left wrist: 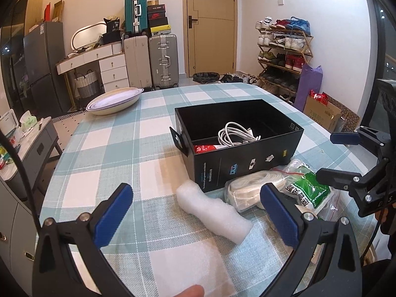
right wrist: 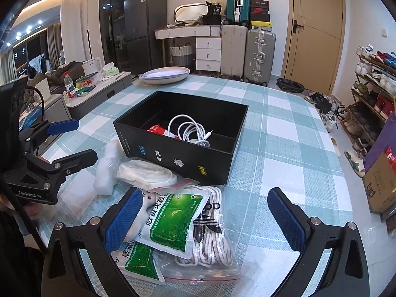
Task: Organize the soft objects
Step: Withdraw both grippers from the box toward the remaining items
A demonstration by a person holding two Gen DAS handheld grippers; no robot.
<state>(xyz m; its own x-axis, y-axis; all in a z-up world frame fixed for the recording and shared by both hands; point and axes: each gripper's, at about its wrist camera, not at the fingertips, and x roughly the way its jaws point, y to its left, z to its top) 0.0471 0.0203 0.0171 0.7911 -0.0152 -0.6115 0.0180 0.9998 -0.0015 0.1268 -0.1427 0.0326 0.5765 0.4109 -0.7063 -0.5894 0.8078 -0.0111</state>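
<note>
Foam roll [left wrist: 214, 211], white, crinkled, beside black box [left wrist: 247, 165]

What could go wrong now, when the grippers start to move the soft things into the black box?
The slippery green-and-white sachets overlap the clear zip bag of striped laces, so the open right gripper may lift both or drop one. The white foam roll may squash or slip in the open left gripper. The coiled white cable already crowds the black cardboard box.
</note>
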